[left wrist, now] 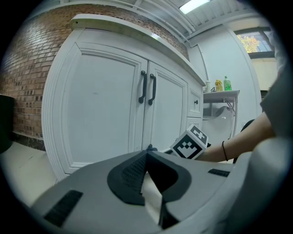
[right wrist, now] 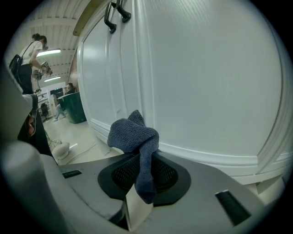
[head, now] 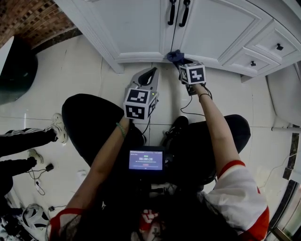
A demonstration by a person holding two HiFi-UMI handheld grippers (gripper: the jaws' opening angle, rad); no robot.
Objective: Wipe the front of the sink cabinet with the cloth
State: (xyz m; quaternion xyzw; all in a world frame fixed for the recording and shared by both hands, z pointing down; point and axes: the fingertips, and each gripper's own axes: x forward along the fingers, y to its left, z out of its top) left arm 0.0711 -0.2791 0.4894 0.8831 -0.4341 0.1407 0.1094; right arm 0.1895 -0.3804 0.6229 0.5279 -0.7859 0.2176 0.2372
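Observation:
The white sink cabinet (head: 141, 28) fills the top of the head view, with two doors and black handles (head: 178, 13). My right gripper (head: 181, 60) is shut on a dark blue cloth (head: 175, 56), held at the base of the right door. In the right gripper view the cloth (right wrist: 135, 137) bunches between the jaws, close to the door panel (right wrist: 206, 82). My left gripper (head: 151, 74) hangs lower, above the floor in front of the doors' seam, shut with nothing in it. From the left gripper view, the doors (left wrist: 114, 105) stand ahead, with the jaws (left wrist: 146, 155) pressed together.
Small drawers (head: 263, 52) with black knobs sit at the cabinet's right. A brick wall (head: 28, 19) and a dark bin (head: 16, 70) are at left. Another person's legs (head: 28, 141) and cables lie on the pale tiled floor (head: 84, 70) at left.

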